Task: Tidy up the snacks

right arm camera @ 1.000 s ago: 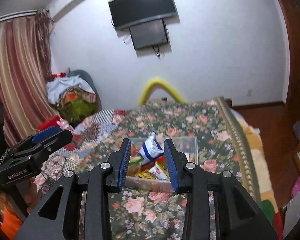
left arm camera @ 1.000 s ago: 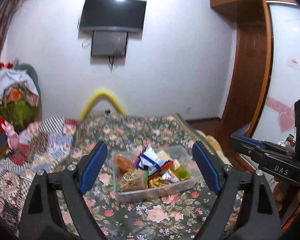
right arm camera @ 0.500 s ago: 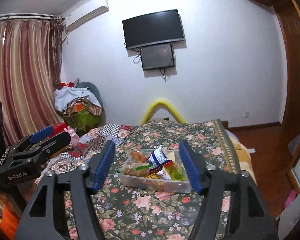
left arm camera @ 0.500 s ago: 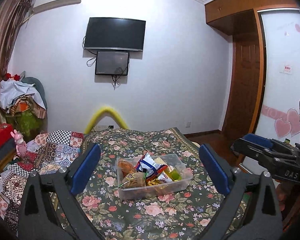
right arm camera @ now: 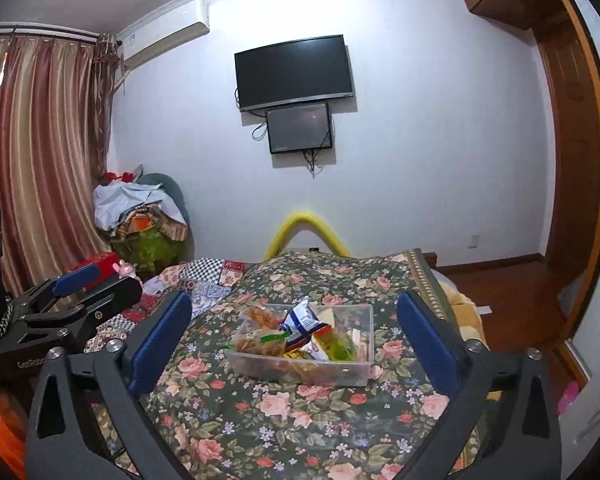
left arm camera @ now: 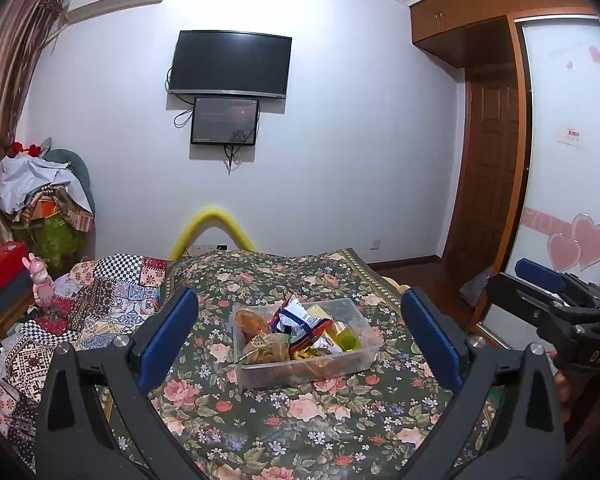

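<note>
A clear plastic bin (left arm camera: 362,356) sits on the floral bedspread, and it also shows in the right wrist view (right arm camera: 358,372). It holds several snack packets, among them a blue-and-white bag (left arm camera: 300,320) (right arm camera: 304,322) and a brown packet (left arm camera: 266,350). My left gripper (left arm camera: 300,340) is open and empty, held back from the bin and above the bed. My right gripper (right arm camera: 296,336) is open and empty, also back from the bin. Each gripper shows at the edge of the other's view.
The floral bedspread (left arm camera: 300,412) covers the bed, with a patchwork quilt (left arm camera: 100,292) on its left. A clothes pile (left arm camera: 40,196) and red box (left arm camera: 0,264) stand at left. A wooden door (left arm camera: 488,184) and bare floor lie right. A TV (left arm camera: 230,64) hangs on the far wall.
Both grippers have pulled back and up from the bin, which now looks smaller. The right gripper's jaws have opened wide from a narrow gap. The left gripper stayed open.
</note>
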`<state>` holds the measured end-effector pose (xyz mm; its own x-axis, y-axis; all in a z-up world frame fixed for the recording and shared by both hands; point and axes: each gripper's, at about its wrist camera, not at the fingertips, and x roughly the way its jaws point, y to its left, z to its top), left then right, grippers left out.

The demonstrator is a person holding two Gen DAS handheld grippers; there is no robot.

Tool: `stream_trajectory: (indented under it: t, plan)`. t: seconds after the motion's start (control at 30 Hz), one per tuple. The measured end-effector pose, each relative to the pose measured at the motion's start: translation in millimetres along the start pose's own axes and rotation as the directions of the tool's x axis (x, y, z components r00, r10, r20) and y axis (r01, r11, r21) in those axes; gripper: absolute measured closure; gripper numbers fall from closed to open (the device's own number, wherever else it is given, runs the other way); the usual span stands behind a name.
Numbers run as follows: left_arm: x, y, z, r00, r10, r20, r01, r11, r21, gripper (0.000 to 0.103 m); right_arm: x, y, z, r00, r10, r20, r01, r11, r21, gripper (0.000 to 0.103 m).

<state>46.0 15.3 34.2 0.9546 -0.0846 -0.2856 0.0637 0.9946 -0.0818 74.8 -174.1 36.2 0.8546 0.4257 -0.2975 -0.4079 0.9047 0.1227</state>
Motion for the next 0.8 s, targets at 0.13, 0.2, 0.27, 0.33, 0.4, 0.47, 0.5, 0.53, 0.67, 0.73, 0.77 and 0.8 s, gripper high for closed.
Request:
stream_trajectory:
  t: [0.13,0.2,0.27,0.33,0.4,0.47,0.5,0.53,0.67,0.73,0.77,0.8]
  plan:
    - [-0.6,-0.8,-2.3,1.000,-0.002,-0.001,0.002,1.000,0.003,0.000,-1.5,-0.8,-1.6,1.000,0.002,-0.006,-0.002,1.000,0.000,0.000]
    - [-0.9,-1.2,-2.3,1.000,-0.001,-0.001,0.001,1.000,0.003,0.000,-1.8,-1.1,-2.9,1.000,0.002,-0.011,-0.002,1.000,0.001,0.000]
    - [-0.9,-1.8,-3.5,1.000,-0.001,-0.002,0.001,1.000,0.004,0.000,-3.7,-1.4,-4.7,1.000,0.002,-0.011,-0.002,1.000,0.000,0.000]
    - [-1.4,-2.0,-3.4,1.000,-0.003,-0.001,0.003,1.000,0.003,0.000,-4.1,-1.1,-4.9,1.000,-0.001,-0.009,0.001,1.000,-0.003,0.000]
    - [-1.5,-2.7,-4.1,1.000,-0.004,0.000,0.004,1.000,0.005,0.000,-4.4,-1.2,-4.6,1.000,-0.006,-0.009,0.005,1.000,-0.005,0.000]
    - [-1.9,-4.2,-4.3,1.000,-0.005,0.001,0.005,1.000,0.008,0.000,-3.8,-2.2,-4.5,1.000,-0.007,-0.008,0.007,1.000,-0.003,0.000]
    - [-1.6,-4.8,-4.0,1.000,-0.005,0.002,0.005,1.000,0.010,0.000,-3.9,-2.6,-4.5,1.000,-0.007,-0.008,0.007,1.000,-0.002,0.000]
    - [-1.6,-5.2,-4.3,1.000,-0.006,0.002,0.006,1.000,0.011,0.000,-3.6,-3.2,-4.8,1.000,-0.008,-0.008,0.008,1.000,-0.001,0.000]
    - [-1.5,-6.7,-3.7,1.000,-0.007,0.003,0.007,1.000,0.015,0.000,-3.7,-4.7,-5.2,1.000,-0.009,-0.009,0.009,1.000,0.000,0.000]
    - [-1.3,-7.0,-3.9,1.000,-0.007,0.002,0.007,1.000,0.015,0.000,-4.1,-4.4,-5.2,1.000,-0.010,-0.007,0.010,1.000,-0.002,0.000]
    - [-1.4,-6.9,-3.8,1.000,-0.008,0.002,0.008,1.000,0.015,0.000,-4.5,-4.3,-4.7,1.000,-0.012,-0.006,0.012,1.000,-0.004,0.000]
    - [-1.5,-7.0,-4.0,1.000,-0.008,0.002,0.008,1.000,0.015,0.000,-4.0,-4.6,-4.6,1.000,-0.013,-0.006,0.013,1.000,-0.006,0.000]
